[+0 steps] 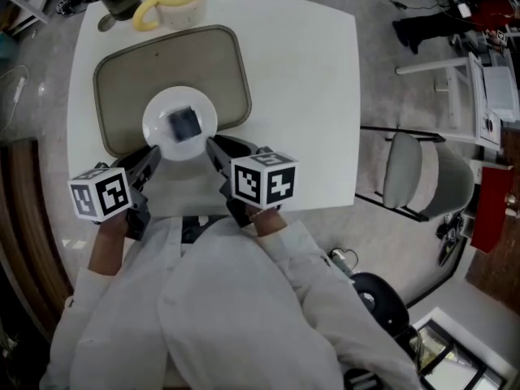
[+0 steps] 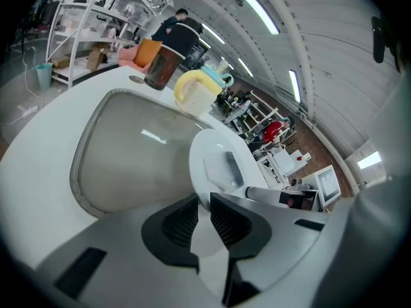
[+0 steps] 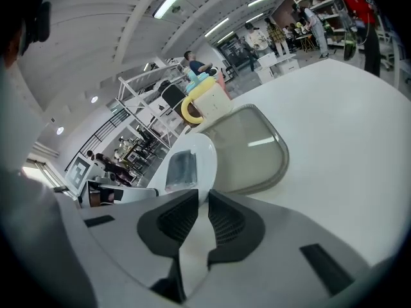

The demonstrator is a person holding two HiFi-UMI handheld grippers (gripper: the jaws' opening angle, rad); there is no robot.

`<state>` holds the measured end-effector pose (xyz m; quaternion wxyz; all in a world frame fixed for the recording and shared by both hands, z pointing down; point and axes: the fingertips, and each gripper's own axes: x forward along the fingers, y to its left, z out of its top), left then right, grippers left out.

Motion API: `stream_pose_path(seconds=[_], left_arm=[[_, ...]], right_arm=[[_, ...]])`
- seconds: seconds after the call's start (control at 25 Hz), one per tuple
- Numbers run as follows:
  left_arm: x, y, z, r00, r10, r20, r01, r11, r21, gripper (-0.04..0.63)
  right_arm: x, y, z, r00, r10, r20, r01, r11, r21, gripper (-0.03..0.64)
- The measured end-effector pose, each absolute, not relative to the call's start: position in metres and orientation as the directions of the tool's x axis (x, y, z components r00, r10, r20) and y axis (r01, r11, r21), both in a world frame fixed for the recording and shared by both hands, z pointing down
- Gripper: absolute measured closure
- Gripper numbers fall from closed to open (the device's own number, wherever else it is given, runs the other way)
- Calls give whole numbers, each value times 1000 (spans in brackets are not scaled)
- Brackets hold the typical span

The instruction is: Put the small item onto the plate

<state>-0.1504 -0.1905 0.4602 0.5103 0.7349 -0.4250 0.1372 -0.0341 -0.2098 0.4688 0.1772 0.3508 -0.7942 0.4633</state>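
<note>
Item (image 1: 184, 123) lying on plate (image 1: 159, 110); left gripper (image 1: 152, 154), right gripper (image 1: 213, 146) each pinching plate rim, opposite sides, over tray (image 1: 162, 63) edge.

Small item (image 1: 184, 123) on plate (image 1: 159, 112); plate on tray (image 1: 130, 80), just ahead, between left gripper (image 1: 151, 158) and right gripper (image 1: 216, 149); mug (image 1: 172, 3) beyond.
</note>
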Motion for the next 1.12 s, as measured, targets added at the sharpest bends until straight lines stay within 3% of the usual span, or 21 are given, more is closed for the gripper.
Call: stream_pose_path(seconds=[1.12], left_arm=[[-188,-275,484,621,-431,655,-733,-23,680,537]], right_arm=[[-77,-298,488,-633,-385,671,-773,273,-573,558]])
